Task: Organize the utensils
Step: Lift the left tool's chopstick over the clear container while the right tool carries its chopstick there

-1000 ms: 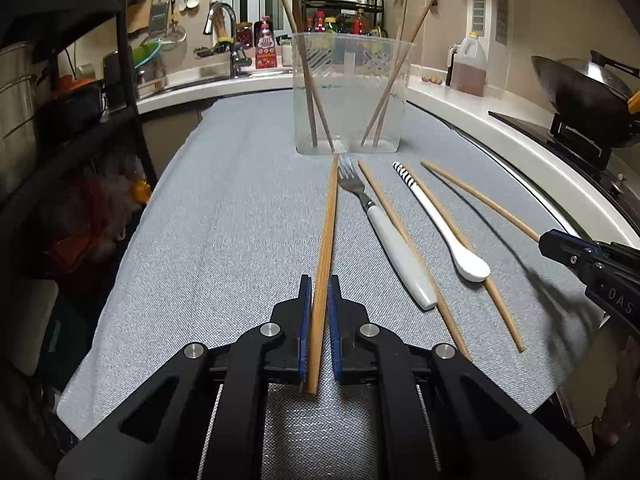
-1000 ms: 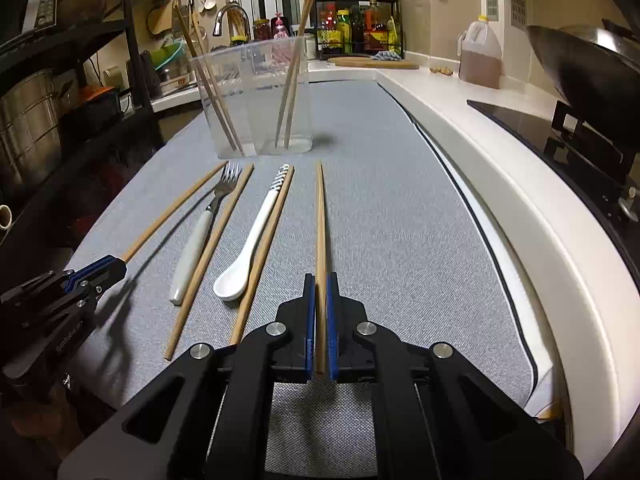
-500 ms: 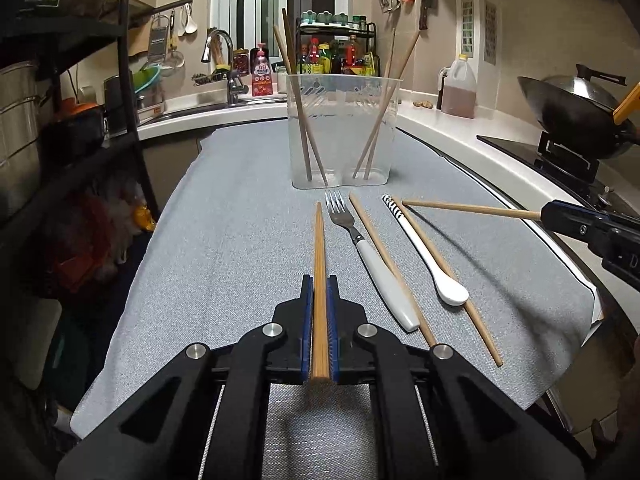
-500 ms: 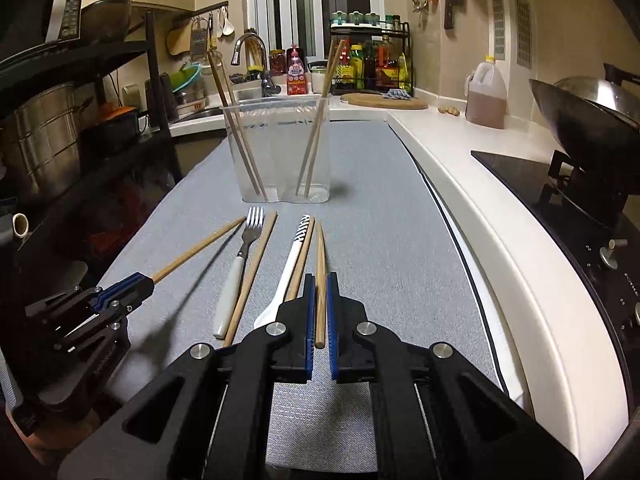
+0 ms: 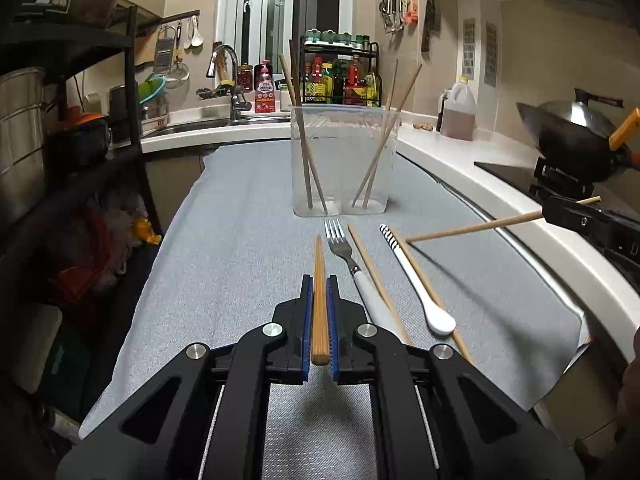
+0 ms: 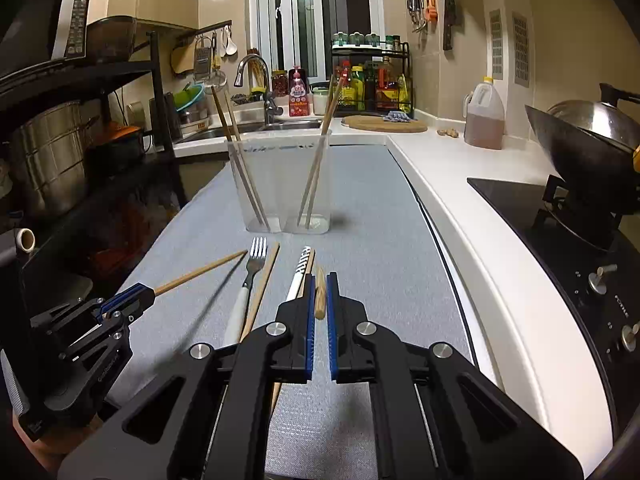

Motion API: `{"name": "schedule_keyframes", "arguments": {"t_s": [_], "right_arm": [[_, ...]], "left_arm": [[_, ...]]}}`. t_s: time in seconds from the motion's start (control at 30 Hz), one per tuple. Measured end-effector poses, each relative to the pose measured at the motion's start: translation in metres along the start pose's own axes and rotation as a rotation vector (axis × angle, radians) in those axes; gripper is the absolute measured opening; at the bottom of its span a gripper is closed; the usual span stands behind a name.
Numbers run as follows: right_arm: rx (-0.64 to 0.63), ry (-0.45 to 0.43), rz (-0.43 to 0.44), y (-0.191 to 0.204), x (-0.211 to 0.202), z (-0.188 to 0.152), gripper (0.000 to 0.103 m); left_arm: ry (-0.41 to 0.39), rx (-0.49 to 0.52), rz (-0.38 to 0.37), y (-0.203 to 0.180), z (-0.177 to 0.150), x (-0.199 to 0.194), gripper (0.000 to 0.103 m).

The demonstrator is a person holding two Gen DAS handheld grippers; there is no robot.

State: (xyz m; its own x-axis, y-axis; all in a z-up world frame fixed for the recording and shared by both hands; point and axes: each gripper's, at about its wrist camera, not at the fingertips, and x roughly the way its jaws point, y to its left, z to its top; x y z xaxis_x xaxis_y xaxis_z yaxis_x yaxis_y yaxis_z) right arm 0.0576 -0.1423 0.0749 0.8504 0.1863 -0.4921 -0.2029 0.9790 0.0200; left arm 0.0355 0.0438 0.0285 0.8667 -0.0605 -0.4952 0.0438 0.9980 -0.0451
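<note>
2 gripped chopsticks (image 5: 319, 300) now airborne

On the grey woven mat (image 5: 224, 240) before you, the clear two-compartment plastic holder (image 5: 344, 160) stands at the far middle, with two wooden chopsticks leaning in each compartment. Nearer you lie, left to right, the white-handled metal fork (image 5: 340, 244), a loose wooden chopstick (image 5: 372, 268) just beside it, then the white ceramic spoon with a striped handle (image 5: 412, 280) over another chopstick. Right of the mat runs the white countertop (image 6: 460, 184), with the black wok (image 6: 576, 152) on the dark glass cooktop (image 6: 516, 204).
</note>
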Motion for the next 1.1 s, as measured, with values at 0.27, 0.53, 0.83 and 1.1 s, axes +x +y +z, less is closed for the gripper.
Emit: {"name": "schedule_keyframes", "arguments": {"t_s": [0.27,0.53,0.83,1.1], "right_arm": [[0.017,-0.049,0.015,-0.003,-0.009,0.026,0.006],[0.031,-0.074,0.024,-0.01,-0.008,0.066,0.006],[0.012,-0.047,0.044,-0.005,0.0,0.107,0.006],[-0.012,-0.03,0.051,0.01,0.008,0.13,0.006]], "left_arm": [[-0.04,-0.02,-0.014,0.006,0.027,-0.006,0.007],[-0.043,-0.079,-0.066,0.019,0.059,-0.006,0.007],[0.01,-0.098,-0.128,0.029,0.106,0.0,0.007],[0.03,-0.054,-0.107,0.023,0.137,0.002,0.007]]}}
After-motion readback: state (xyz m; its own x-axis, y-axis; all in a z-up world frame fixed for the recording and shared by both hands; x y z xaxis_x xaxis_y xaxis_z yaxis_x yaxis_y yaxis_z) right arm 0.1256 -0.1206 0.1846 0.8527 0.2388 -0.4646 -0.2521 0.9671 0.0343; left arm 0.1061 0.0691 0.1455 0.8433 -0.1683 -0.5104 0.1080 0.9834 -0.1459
